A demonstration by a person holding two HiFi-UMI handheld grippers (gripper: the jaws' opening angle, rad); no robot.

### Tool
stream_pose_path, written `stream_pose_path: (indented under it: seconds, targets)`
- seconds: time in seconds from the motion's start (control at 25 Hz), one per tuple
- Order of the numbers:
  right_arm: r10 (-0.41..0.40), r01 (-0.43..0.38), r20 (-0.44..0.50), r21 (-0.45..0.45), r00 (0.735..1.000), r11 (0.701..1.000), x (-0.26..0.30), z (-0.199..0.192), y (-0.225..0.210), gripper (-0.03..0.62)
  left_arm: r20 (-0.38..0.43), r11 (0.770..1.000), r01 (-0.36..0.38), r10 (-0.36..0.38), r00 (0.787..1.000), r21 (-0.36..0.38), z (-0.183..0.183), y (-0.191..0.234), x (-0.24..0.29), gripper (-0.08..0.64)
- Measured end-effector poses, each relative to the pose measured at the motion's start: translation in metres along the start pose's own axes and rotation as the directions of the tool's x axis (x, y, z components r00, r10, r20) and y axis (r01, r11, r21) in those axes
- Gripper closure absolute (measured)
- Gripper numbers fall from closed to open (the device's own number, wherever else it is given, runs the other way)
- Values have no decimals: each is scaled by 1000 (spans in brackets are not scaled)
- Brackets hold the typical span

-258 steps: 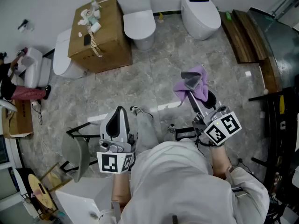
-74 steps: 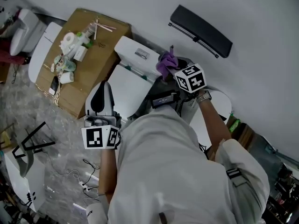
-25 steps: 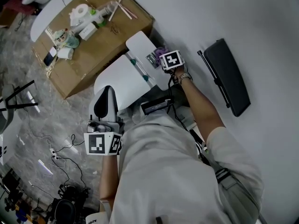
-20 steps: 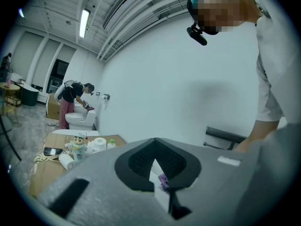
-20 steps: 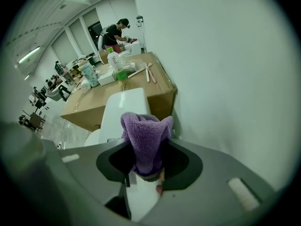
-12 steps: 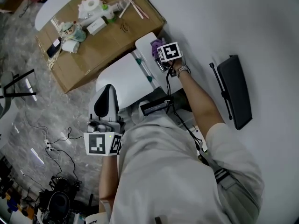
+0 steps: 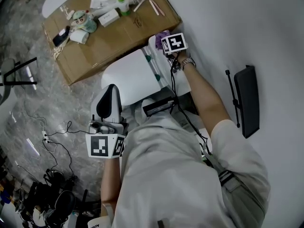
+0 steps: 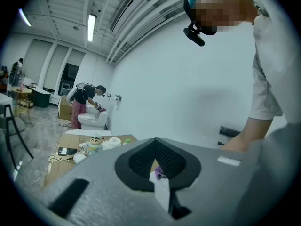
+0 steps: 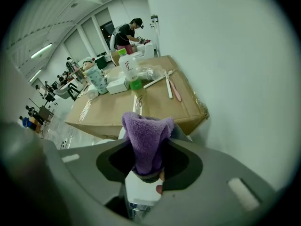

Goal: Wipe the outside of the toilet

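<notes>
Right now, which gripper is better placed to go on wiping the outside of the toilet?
Right. The right gripper is shut on the purple cloth and sits at the toilet tank by the wall. The left gripper is shut on nothing and hangs near the person's body, short of the tank.

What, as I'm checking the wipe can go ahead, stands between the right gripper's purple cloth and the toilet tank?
Nothing visible. The right gripper is shut on the purple cloth, right at the white toilet tank; the cardboard box stands beyond it.
</notes>
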State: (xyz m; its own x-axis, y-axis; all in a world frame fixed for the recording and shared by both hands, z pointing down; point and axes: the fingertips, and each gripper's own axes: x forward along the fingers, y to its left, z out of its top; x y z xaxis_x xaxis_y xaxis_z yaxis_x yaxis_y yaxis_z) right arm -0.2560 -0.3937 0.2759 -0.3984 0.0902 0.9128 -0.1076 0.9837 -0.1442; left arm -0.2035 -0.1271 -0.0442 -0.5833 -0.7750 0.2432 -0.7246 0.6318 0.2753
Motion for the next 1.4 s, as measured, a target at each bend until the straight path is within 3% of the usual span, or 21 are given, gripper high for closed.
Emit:
stream_pose_path:
  seconds: [0.32,0.68,1.12,1.4]
  targets:
    - [56,-55,-16,44,998,997,7,-1,25,442,9,999,-30,30,1000,-32,-6,21,-20,554]
    - [67,-59,-55,135,996,989,-5,-38,52,443,10,999,18,-18,1000,-47,-3,43,-43,554]
    - [-6,15,-62,145,998,989,-16,-77,78,446,-26,989,146,-146,989,-27,-6,53,-64,554]
    - [-78,80,-19,291,997,953,-28,-108,83,448,-51,977,211,-211,976,-8,-9,70,-86,554]
